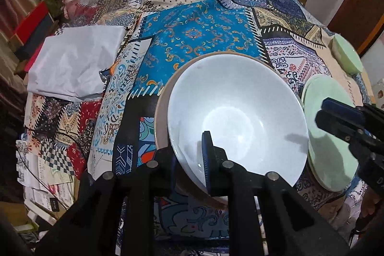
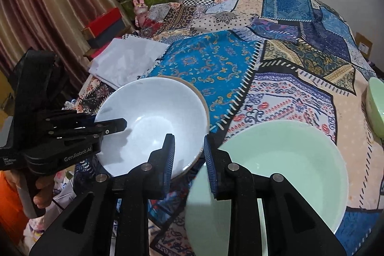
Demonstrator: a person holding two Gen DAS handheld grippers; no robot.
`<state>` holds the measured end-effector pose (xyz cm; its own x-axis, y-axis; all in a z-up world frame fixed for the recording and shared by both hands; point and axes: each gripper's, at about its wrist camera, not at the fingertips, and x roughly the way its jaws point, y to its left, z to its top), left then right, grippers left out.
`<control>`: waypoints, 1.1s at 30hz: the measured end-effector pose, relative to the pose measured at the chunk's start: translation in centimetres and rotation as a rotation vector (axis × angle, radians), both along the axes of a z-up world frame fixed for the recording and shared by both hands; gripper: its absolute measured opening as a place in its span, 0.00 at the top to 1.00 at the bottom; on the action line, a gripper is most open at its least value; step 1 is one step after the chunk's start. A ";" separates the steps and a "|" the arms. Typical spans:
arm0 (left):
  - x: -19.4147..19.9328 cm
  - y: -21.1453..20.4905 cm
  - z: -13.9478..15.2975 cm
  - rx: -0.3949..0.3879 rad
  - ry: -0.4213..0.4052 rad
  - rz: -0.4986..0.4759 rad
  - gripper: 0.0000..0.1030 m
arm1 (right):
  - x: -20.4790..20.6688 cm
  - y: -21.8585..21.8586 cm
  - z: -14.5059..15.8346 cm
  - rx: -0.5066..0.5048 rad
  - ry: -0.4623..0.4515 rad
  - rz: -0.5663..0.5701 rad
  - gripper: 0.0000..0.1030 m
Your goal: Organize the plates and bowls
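Observation:
A white bowl (image 1: 237,112) sits nested in a tan-rimmed bowl (image 1: 161,116) on the patchwork cloth. My left gripper (image 1: 192,160) is shut on the white bowl's near rim, one finger inside and one outside; it also shows in the right wrist view (image 2: 112,124) on the white bowl (image 2: 153,116). A pale green bowl (image 2: 276,172) lies to the right. My right gripper (image 2: 188,160) is open, held low between the two bowls, with its right finger over the green bowl's left rim. In the left wrist view it (image 1: 336,116) hovers over the green bowl (image 1: 328,136).
Another green bowl (image 2: 375,107) sits at the table's right edge, also seen in the left wrist view (image 1: 348,54). A folded white cloth (image 1: 74,64) lies at the left. Boxes and clutter (image 2: 105,25) stand beyond the table's far left.

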<state>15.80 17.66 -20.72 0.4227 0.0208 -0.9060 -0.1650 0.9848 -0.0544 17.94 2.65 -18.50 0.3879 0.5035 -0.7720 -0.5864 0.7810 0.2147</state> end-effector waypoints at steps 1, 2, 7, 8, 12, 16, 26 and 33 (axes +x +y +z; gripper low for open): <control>0.1 0.0 0.1 -0.010 0.010 -0.004 0.77 | 0.0 -0.3 0.1 0.003 0.000 -0.004 0.77; 0.4 0.0 0.1 -0.032 0.024 -0.009 0.70 | 0.1 -0.6 0.1 0.007 0.001 -0.009 0.75; 1.1 -0.4 0.6 -0.026 0.051 -0.001 0.67 | 0.1 -2.5 0.7 0.036 -0.008 -0.049 0.65; 1.2 -0.5 0.8 -0.021 0.050 0.003 0.67 | 0.1 -2.8 0.8 0.038 -0.014 -0.056 0.64; 1.1 -0.1 2.0 -0.013 0.034 0.029 0.64 | 0.2 -4.1 1.5 0.039 -0.038 -0.078 0.62; 0.7 -0.3 4.2 0.012 -0.036 0.027 0.55 | 0.3 -5.4 2.2 0.045 -0.064 -0.100 0.59; 1.0 -5.7 10.3 0.051 -0.213 -0.065 0.43 | 0.8 -10.8 4.1 0.038 -0.139 -0.197 0.53; 2.7 -11.2 12.7 0.024 -0.300 -0.144 0.30 | 1.7 -16.8 6.0 0.034 -0.194 -0.317 0.42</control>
